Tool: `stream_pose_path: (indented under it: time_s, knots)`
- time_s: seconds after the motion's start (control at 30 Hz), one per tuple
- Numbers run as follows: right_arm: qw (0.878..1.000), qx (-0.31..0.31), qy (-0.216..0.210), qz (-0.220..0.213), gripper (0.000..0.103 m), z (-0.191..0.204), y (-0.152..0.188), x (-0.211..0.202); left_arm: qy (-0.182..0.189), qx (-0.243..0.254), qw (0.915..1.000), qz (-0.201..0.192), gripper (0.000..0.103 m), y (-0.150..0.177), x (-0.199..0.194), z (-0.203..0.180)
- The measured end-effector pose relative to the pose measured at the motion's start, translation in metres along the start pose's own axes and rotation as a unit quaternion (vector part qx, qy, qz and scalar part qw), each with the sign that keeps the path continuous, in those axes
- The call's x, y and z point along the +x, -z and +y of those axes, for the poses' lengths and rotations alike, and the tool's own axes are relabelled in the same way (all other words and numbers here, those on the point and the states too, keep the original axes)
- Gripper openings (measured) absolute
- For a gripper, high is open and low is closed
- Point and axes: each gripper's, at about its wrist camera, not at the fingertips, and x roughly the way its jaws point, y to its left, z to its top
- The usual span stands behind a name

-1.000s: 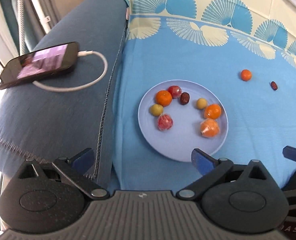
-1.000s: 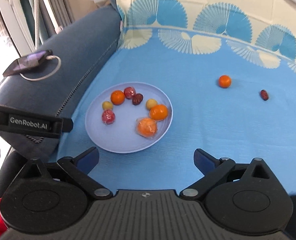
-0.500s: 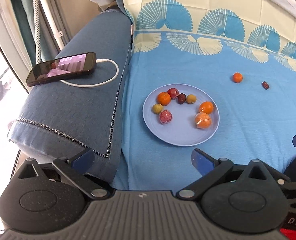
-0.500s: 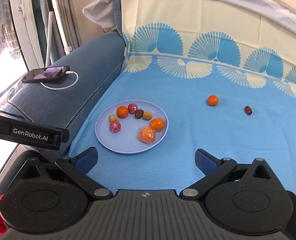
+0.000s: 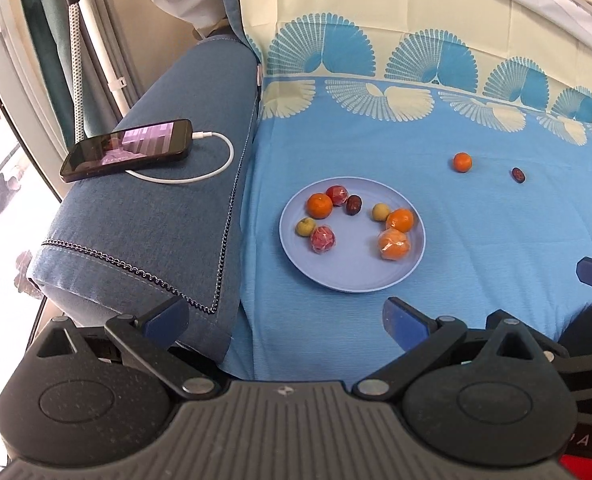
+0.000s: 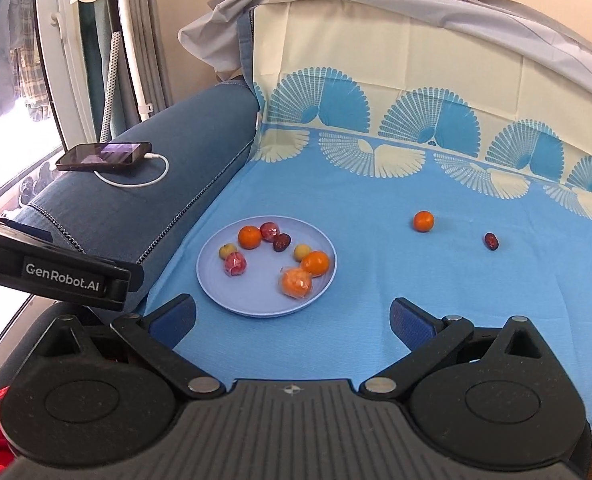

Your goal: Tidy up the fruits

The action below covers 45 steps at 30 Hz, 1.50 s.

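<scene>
Eight small fruits are gathered on the round pale-blue plate [image 6: 219, 286]; a small orange mandarin [image 6: 423, 221] and dark-red date [image 6: 491, 241] are left apart on the blue cloth [image 6: 416, 280]. The left gripper [image 5: 285, 316] and right gripper [image 6: 293, 316] are held wide apart, empty.

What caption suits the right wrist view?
Open right gripper faces a fruit-filled plate; an orange lies apart.
</scene>
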Motion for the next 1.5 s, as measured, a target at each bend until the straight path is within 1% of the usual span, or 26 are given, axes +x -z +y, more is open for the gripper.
stream_pose_path:
  time_s: [0.7,1.13,1.33,1.5]
  knots:
    - [1.000,-0.005,0.003,0.012,0.102,0.005,0.001,0.006,0.004,-0.004,0.9999,0.009,0.103,0.003,0.007,0.005]
    - [0.999,0.011,0.002,0.033,0.102,-0.002,0.005,0.022,0.001,-0.001,0.9993,0.037,0.103,0.004,0.028,0.002]
    - [0.999,0.032,0.008,0.039,0.102,-0.015,0.005,0.035,-0.002,0.002,0.9989,0.047,0.103,-0.006,0.038,-0.003]
    - [0.998,0.049,0.029,0.040,0.102,-0.029,0.002,0.046,0.000,0.008,0.9988,0.049,0.103,-0.020,0.048,-0.012]
